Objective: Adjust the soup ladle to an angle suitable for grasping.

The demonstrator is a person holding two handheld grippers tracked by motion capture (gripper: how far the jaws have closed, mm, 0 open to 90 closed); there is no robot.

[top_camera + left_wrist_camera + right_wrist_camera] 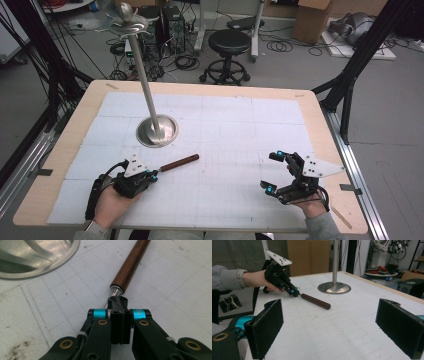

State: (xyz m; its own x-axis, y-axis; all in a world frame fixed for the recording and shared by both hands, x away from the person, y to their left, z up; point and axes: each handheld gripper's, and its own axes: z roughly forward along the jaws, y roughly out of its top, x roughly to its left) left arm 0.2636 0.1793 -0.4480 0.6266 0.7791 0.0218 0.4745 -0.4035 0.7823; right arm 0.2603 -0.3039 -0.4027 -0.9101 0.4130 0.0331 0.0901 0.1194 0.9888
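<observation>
Around me: a steel stand with a round base and a tall thin pole rises on the far left part of the desk; a white gridded mat covers the wood top. Beyond the desk a black stool, cables and cardboard boxes sit on the floor.
In the way: the stand's base lies just beyond my left claw, near the rod but apart from it.
Left claw: my jaws are pressed together on the metal end of the rod, low over the mat.
Rod: it lies on the mat, pointing away from my left claw toward the desk's middle; brown, smooth, round handle with a shiny steel neck.
Right claw: my jaws stand wide apart with nothing between them, near the right edge, well apart from the rod.
Pads: black, rough, foam-like.
</observation>
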